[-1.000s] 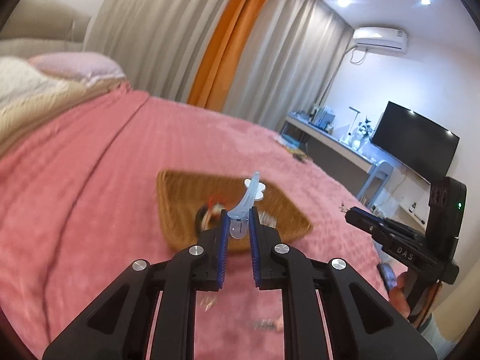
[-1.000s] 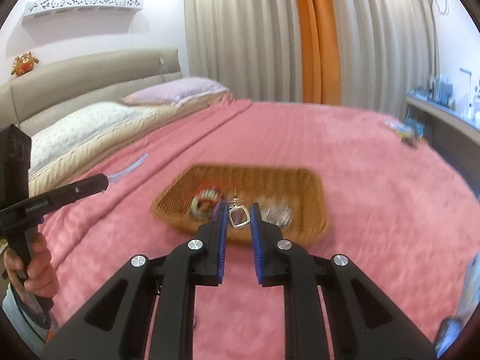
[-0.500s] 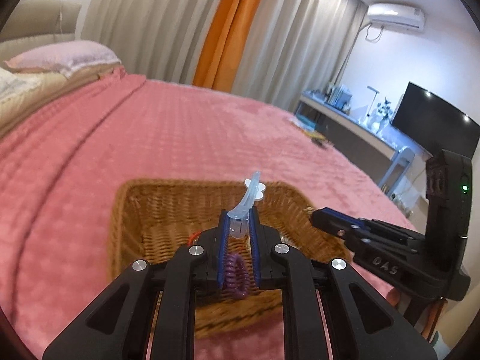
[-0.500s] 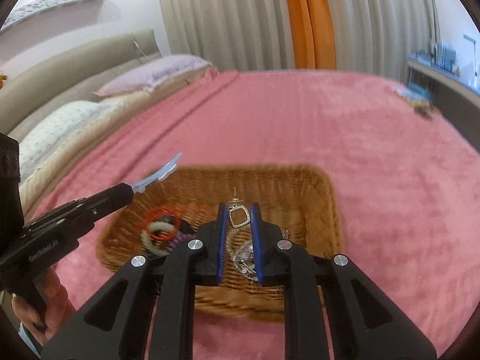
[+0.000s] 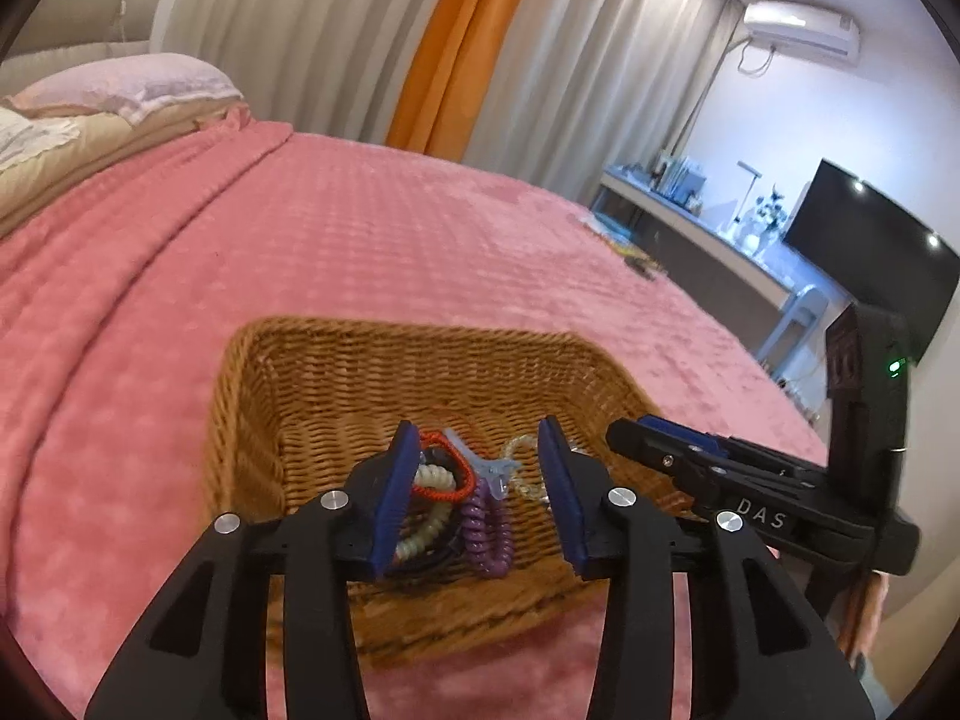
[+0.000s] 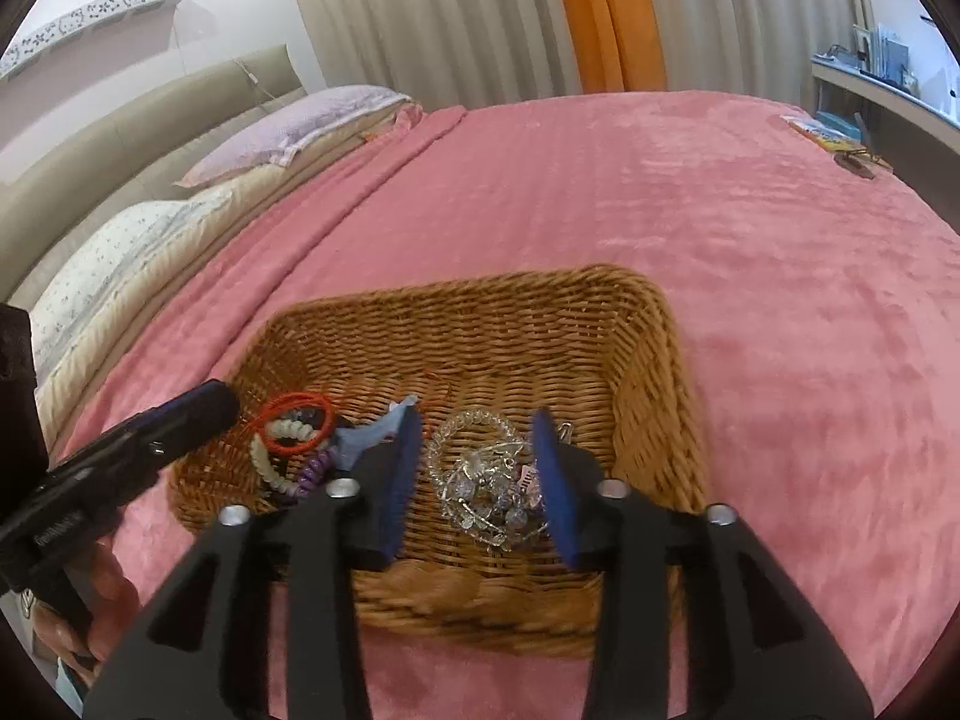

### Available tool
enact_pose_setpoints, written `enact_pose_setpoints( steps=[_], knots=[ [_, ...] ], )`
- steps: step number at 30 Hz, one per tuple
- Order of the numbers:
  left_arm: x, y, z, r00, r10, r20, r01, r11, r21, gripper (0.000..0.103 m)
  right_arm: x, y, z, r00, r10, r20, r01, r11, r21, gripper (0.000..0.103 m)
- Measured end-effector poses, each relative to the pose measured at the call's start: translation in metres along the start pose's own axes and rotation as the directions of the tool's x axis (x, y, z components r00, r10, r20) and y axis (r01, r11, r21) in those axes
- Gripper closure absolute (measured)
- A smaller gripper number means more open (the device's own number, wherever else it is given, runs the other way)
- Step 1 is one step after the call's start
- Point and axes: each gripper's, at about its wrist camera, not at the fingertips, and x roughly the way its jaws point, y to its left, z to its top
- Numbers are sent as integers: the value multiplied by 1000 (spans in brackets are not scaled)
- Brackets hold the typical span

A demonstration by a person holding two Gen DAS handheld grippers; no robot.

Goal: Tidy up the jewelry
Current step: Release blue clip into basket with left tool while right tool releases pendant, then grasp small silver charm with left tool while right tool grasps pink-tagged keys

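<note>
A wicker basket (image 5: 336,396) (image 6: 654,360) sits on the pink bedspread. My left gripper (image 5: 480,468) is open and empty above its near left part, over a pale blue hair clip (image 5: 489,471), a purple coil hair tie (image 5: 486,531), a red cord loop (image 5: 447,495) and a white bead bracelet (image 5: 429,531). My right gripper (image 6: 477,456) is open and empty above a heap of clear bead bracelets and silver earrings (image 6: 489,480). The blue clip (image 6: 369,438) lies just left of the right gripper's left finger. The left gripper also shows in the right wrist view (image 6: 180,417).
The pink bedspread (image 6: 720,210) spreads around the basket. Pillows (image 6: 288,132) and a headboard lie at the far left. A few small objects (image 6: 834,141) lie at the bed's far right edge. A desk and a TV (image 5: 864,264) stand to the right.
Both grippers have opened over the basket. The blue hair clip has dropped from the left gripper and the earring from the right gripper into the basket. Both have moved closer in.
</note>
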Motion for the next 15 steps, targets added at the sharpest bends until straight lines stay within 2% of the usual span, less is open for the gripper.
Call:
enact_pose_setpoints(
  steps=[7,11,15],
  knots=[
    [-59,2,-6,998,-14,56,15,1000,-8,60,-53,21,-20,999,42,30,-41,998,-37,61],
    [-89,9,-23,998,2,67,0,1000,-26,60,-82,36,-51,998,64,20,-63,996,-60,61],
    [-101,18,-45,999,19,40,-18,999,-39,60,-92,51,-87,996,86,-28,-88,992,-91,61]
  ],
)
